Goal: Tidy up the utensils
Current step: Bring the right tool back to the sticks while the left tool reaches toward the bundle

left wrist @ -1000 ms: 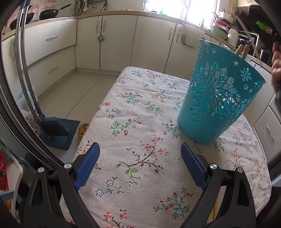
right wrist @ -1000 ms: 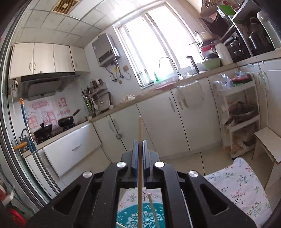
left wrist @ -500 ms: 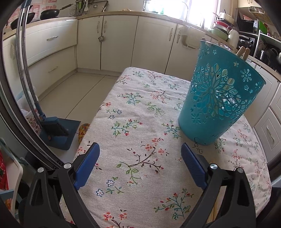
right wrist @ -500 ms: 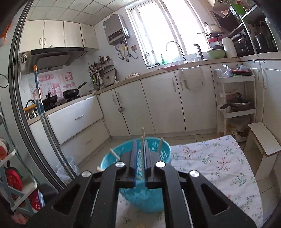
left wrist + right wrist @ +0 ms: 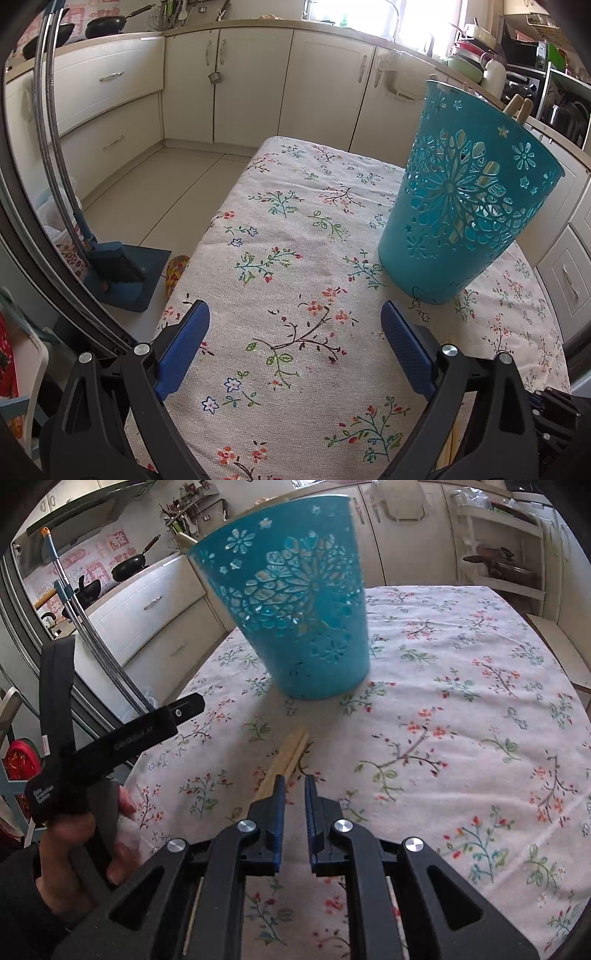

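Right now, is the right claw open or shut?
Open: the right claw shows a narrow empty gap above the chopsticks on the tablecloth.

Each claw is matte black plastic with ribbed blue pads: the left claw (image 5: 295, 347) and the right claw (image 5: 294, 805). Silver screws (image 5: 247, 825) sit just behind the pads. The left hand (image 5: 74, 853) shows bare skin and a dark sleeve.

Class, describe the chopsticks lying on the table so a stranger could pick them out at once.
Find the floral tablecloth, then the teal cut-out basket standing on it. Just in front of the basket, a pair of pale wooden chopsticks lies flat on the cloth; the other sticks stand inside the basket.
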